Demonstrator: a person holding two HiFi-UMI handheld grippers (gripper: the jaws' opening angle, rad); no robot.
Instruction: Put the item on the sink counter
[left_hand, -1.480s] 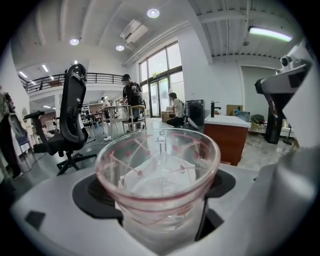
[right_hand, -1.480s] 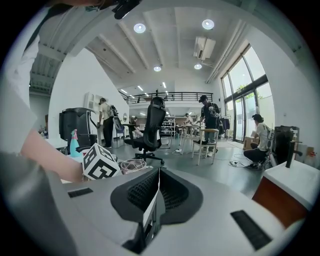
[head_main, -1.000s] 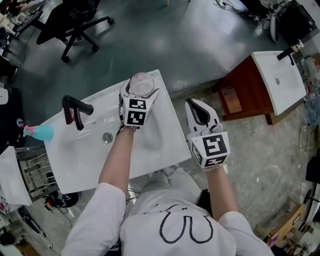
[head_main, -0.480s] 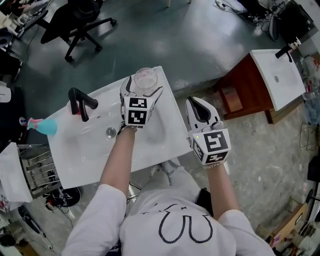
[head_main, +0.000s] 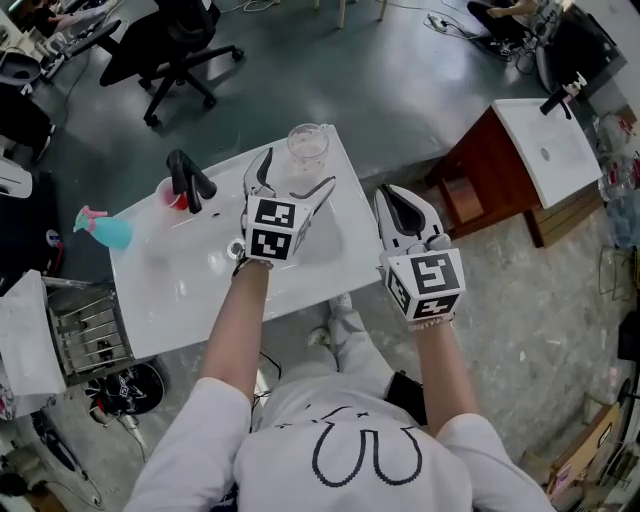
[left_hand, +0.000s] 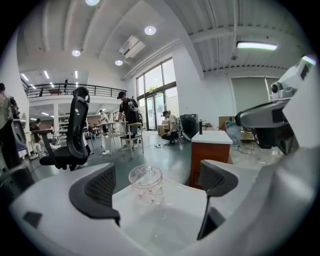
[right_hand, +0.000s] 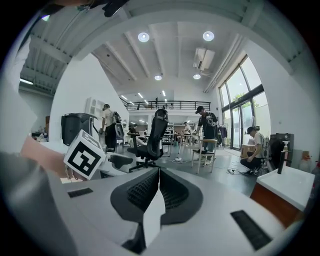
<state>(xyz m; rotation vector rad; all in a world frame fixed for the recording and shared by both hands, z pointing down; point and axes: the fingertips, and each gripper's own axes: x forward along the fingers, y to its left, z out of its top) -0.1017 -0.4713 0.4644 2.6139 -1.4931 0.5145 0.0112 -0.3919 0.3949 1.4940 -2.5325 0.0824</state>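
Observation:
A clear glass cup (head_main: 308, 146) stands upright on the far corner of the white sink counter (head_main: 190, 295). My left gripper (head_main: 296, 172) hovers just short of it, jaws wide open, touching nothing. In the left gripper view the cup (left_hand: 146, 184) sits on the counter beyond the two dark pads (left_hand: 98, 189), apart from both, and my left gripper (left_hand: 157, 183) holds nothing. My right gripper (head_main: 401, 207) hangs off the counter's right edge, shut and empty. In the right gripper view its pads (right_hand: 150, 190) are pressed together.
A black faucet (head_main: 188, 180) with a red cup (head_main: 167, 193) beside it stands at the counter's back left. A teal spray bottle (head_main: 104, 230) is further left. A second sink on a wooden cabinet (head_main: 545, 155) is at right, an office chair (head_main: 170, 50) beyond.
My left gripper stood round the cup a second ago. It has drawn back toward me, leaving the cup standing on the counter corner. The right gripper has barely moved.

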